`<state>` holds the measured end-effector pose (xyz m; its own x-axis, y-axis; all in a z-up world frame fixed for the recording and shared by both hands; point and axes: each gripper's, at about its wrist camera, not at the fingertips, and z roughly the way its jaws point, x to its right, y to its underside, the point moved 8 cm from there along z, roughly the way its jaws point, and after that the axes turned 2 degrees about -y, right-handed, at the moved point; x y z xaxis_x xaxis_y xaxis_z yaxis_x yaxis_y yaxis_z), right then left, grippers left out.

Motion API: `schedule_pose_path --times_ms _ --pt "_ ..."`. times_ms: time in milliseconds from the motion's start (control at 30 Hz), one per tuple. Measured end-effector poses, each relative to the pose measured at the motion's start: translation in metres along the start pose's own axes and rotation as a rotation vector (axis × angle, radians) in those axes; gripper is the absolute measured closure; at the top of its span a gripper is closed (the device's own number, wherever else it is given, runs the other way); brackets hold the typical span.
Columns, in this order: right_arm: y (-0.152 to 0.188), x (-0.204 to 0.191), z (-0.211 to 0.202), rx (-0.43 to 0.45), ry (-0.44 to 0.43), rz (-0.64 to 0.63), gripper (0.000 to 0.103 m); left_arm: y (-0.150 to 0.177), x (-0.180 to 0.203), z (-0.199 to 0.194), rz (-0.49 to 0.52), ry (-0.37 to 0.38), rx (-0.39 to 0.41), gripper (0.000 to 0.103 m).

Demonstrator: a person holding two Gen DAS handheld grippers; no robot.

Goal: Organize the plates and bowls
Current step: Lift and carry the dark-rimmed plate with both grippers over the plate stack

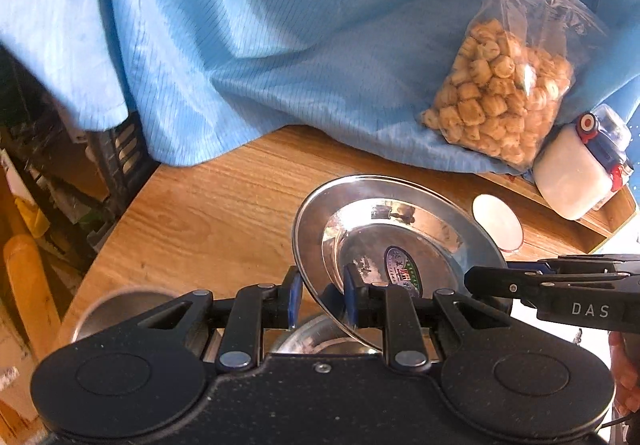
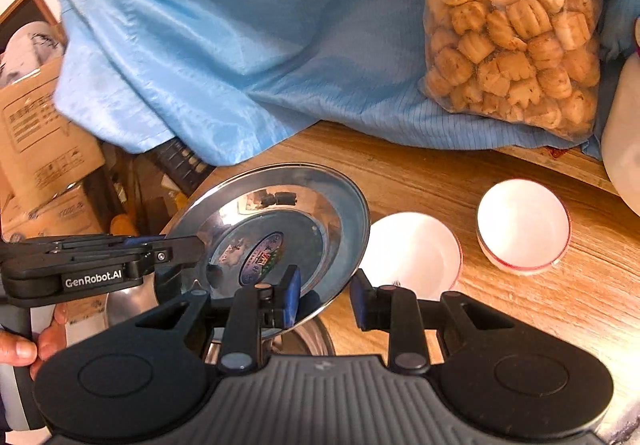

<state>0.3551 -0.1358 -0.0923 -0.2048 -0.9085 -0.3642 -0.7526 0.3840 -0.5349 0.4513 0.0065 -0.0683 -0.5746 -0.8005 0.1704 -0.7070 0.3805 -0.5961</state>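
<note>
Left wrist view: steel plate (image 1: 400, 245) rim sits between left gripper (image 1: 322, 303) fingers.

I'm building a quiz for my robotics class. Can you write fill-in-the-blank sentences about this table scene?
1. The cloth draped behind the table is ____.
2. Two ____ bowls sit to the right of the steel plate.
3. The tabletop is made of ____.
Missing words: blue; white; wood.

"DAS" on right gripper (image 1: 500, 287) (white letters); "GenRobot.AI" on left gripper (image 2: 188, 247).
</note>
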Motion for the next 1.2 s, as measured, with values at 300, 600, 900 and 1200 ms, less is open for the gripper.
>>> schedule_pose_path --times_ms 300,600,900,1200 --pt "0.031 0.006 -0.022 -0.037 -0.036 -0.016 0.073 0.036 0.019 -0.017 -0.038 -0.013 -0.015 0.08" --pt "0.054 0.004 -0.037 -0.059 -0.059 -0.051 0.072 0.061 0.029 -0.026 -0.041 0.009 -0.029 0.079" --pt "0.065 -0.002 -0.035 -0.089 -0.087 -0.074 0.071 0.075 0.027 -0.033 -0.052 -0.011 -0.044 0.078" --pt "0.07 -0.007 -0.033 -0.114 -0.102 -0.096 0.071 0.085 0.023 -0.041 -0.074 -0.022 -0.051 0.078"
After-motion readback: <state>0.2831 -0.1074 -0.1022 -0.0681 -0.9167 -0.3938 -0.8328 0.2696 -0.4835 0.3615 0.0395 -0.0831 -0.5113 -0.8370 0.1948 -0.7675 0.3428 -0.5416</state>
